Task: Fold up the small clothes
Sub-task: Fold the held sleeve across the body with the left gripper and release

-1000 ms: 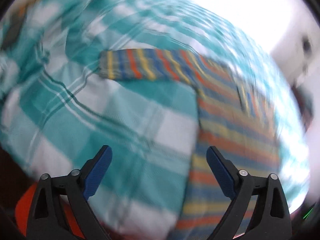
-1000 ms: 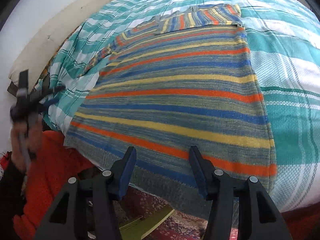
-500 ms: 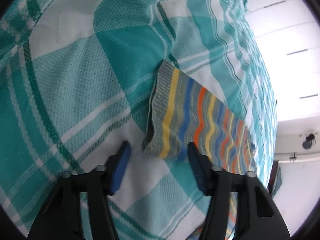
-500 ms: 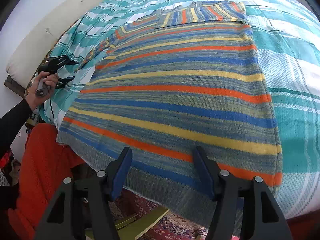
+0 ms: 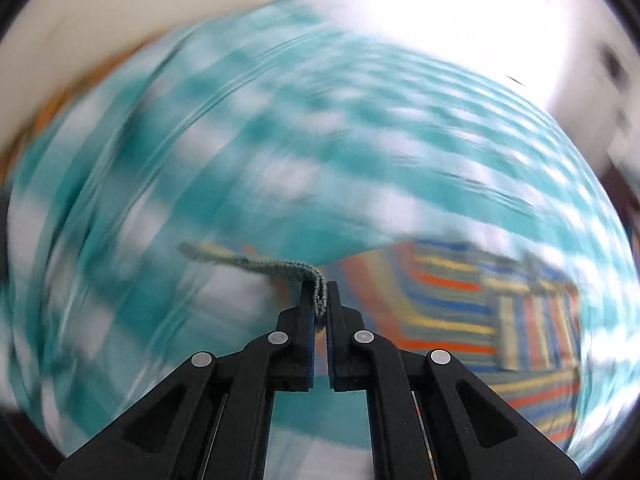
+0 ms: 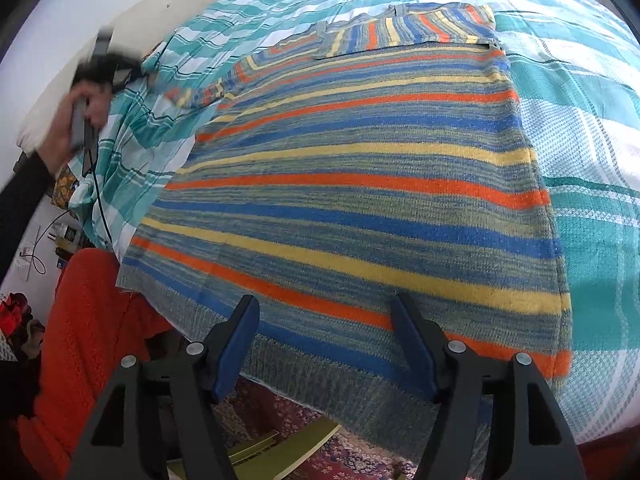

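A knitted sweater [image 6: 360, 184] with blue, orange and yellow stripes lies flat on a teal checked bedsheet [image 6: 592, 128]. One sleeve [image 6: 404, 28] is folded across its far end. My right gripper [image 6: 324, 344] hovers over the grey hem [image 6: 360, 384]; its jaws are opening and the pads press on nothing. My left gripper [image 5: 319, 300] is shut on the grey cuff [image 5: 280, 270] of the other sleeve and holds it off the bed. That view is blurred by motion. In the right wrist view, the left gripper [image 6: 112, 68] shows in a hand at the sweater's far left.
An orange-clad leg [image 6: 88, 320] is at the bed's near left edge. Patterned carpet [image 6: 320, 452] and a yellow-green object [image 6: 272, 444] lie on the floor below the hem. A white pillow [image 6: 120, 12] lies at the far left, and cables [image 6: 96, 200] hang beside the bed.
The left gripper came down over the sleeve cuff, shut on it and swung away with it raised. The right gripper's jaws have spread wider in place.
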{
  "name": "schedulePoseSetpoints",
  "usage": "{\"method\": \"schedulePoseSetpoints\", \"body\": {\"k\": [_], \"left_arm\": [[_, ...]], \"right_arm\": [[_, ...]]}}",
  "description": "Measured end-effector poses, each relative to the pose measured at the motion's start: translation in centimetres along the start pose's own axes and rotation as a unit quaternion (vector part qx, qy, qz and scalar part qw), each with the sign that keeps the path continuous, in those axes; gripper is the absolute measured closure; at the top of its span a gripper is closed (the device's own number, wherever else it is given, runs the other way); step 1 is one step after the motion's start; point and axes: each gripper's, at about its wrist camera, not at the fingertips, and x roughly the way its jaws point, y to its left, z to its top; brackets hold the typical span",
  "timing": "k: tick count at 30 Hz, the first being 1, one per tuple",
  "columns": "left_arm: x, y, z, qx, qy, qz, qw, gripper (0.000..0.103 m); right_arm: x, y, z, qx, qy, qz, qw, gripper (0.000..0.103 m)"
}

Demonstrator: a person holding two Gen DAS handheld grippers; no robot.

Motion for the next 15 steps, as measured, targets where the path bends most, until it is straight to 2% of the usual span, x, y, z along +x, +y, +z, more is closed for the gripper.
{"method": "schedulePoseSetpoints", "body": {"k": [3, 4, 5, 7, 9, 11, 13, 15], "left_arm": [[0.1, -9.0, 0.0, 0.102, -0.022, -0.009, 0.9945, 0.094], [1.1, -12.2, -0.6, 0.138, -0.016, -0.009, 0.9903, 0.087], [2.0, -14.1, -1.4, 0.159, -0.005, -0.006, 0.9873, 0.065], [3.9, -17.9, -4.5, 0.199, 0.023, 0.0, 0.9797, 0.036], [4.4, -19.6, -7.6, 0.224, 0.043, -0.006, 0.9736, 0.036], [3.5, -20.3, -11.7, 0.25, 0.066, -0.034, 0.9655, 0.036], [2.1, -19.2, -14.4, 0.252, 0.069, -0.047, 0.9641, 0.033], [0.5, -17.1, -16.6, 0.237, 0.077, -0.058, 0.9667, 0.027]], "right_arm": [[0.0, 0.2, -0.1, -0.004, -0.001, -0.003, 1.0, 0.034], [-0.1, 0.2, -0.1, -0.004, -0.001, -0.003, 1.0, 0.034], [-0.1, 0.2, -0.1, -0.003, -0.001, -0.003, 1.0, 0.034], [-0.1, 0.1, -0.1, 0.0, -0.001, 0.0, 1.0, 0.034], [-0.2, -0.1, -0.1, 0.005, -0.002, 0.003, 1.0, 0.034], [-0.2, -0.2, -0.1, 0.008, -0.002, 0.006, 1.0, 0.034], [-0.3, -0.3, -0.1, 0.009, -0.002, 0.009, 1.0, 0.034], [-0.4, -0.4, 0.1, 0.014, 0.004, 0.014, 1.0, 0.034]]}}
